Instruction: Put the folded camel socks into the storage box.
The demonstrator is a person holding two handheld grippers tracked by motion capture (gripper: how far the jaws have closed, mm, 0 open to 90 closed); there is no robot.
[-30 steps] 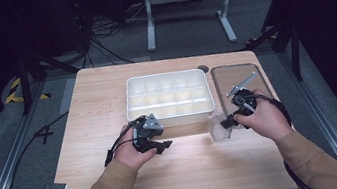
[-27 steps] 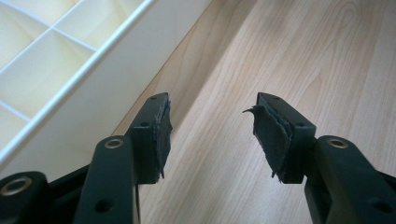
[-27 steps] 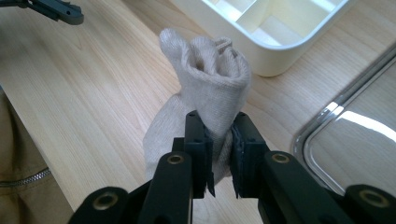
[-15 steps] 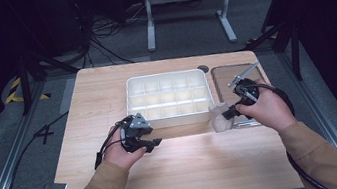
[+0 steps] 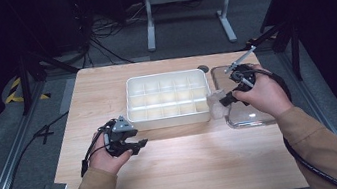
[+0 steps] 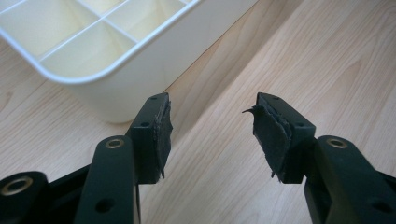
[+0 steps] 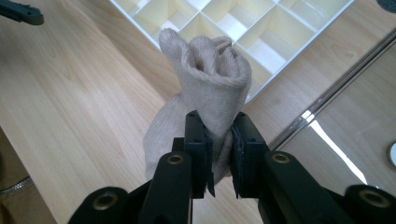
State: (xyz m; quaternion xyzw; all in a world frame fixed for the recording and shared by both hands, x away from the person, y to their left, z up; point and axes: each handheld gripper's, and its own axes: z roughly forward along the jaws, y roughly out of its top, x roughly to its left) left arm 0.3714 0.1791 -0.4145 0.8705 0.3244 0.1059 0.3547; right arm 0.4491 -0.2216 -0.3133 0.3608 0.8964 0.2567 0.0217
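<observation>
A rolled beige sock [image 7: 205, 88] is pinched between the jaws of my right gripper [image 7: 219, 154], held in the air above the table. In the high view the sock [image 5: 216, 105] hangs beside the right front corner of the white divided box [image 5: 172, 119], with the right gripper [image 5: 231, 97] just behind it. My left gripper [image 5: 136, 144] rests low over the wood in front of the box's left end. Its jaws stand open with nothing between them [image 6: 210, 135], next to the box's rounded corner [image 6: 112, 88].
The box's compartments [image 7: 243, 23] hold nothing that I can see. A clear shallow tray [image 5: 248, 115] lies right of the box, under my right hand. Bare wooden tabletop [image 5: 192, 166] spreads in front. A small dark disc [image 5: 202, 68] sits behind the box.
My right gripper has lifted the sock and carried it up toward the box's right front corner. My left gripper has slid left and toward the near edge, away from the box's front wall.
</observation>
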